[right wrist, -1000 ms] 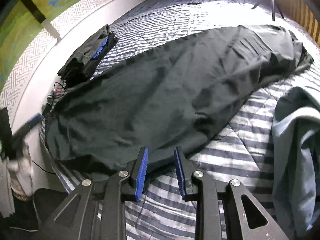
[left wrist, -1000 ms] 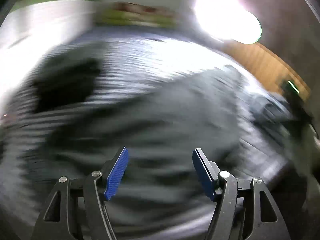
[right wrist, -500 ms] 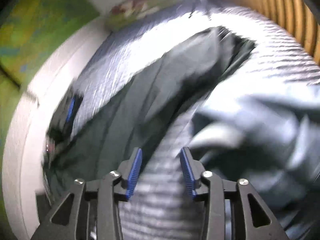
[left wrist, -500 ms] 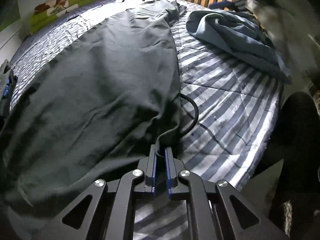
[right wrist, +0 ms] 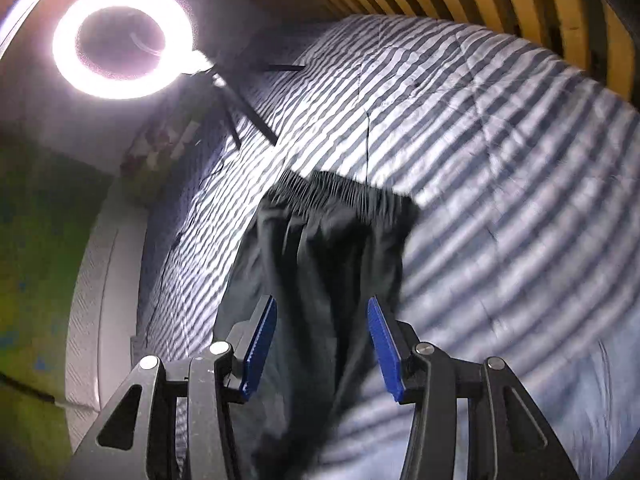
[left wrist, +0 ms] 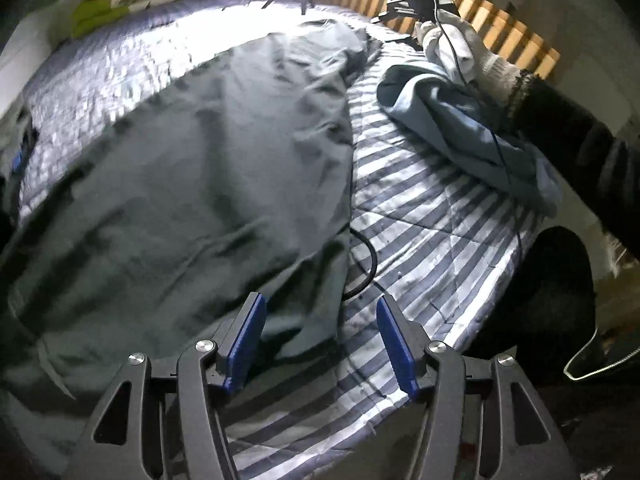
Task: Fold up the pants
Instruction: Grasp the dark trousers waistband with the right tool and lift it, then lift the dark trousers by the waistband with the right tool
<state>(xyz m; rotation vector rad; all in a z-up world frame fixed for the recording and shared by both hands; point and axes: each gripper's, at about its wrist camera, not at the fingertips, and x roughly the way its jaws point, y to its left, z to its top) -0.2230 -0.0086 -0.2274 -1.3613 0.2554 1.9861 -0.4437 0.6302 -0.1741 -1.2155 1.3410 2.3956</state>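
**With Both Tongs Open: Pants Lying Flat on Bed**

While lying spread lengthwise on striped bedcover (left wrist: 432,236), dark pants (left wrist: 192,184) extending from near edge to far waistband (right wrist: 340,192).

Left gripper (left wrist: 318,342): hovering over near pant hem, jaws wide apart, gripping nothing.

Right gripper (right wrist: 322,344): hovering over far waistband end, jaws wide apart, gripping nothing.

Blue garment (left wrist: 460,132) lying right of pants, apart.

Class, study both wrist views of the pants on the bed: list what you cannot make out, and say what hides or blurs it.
1. Left wrist view: the pants' near hem is hidden behind the left claw.
2. Left wrist view: the cable's far end runs under the pants.
3. Right wrist view: the bedspread at right is motion-blurred.
4. Right wrist view: the pants' lower legs are cut off by the bottom edge and the right claw.
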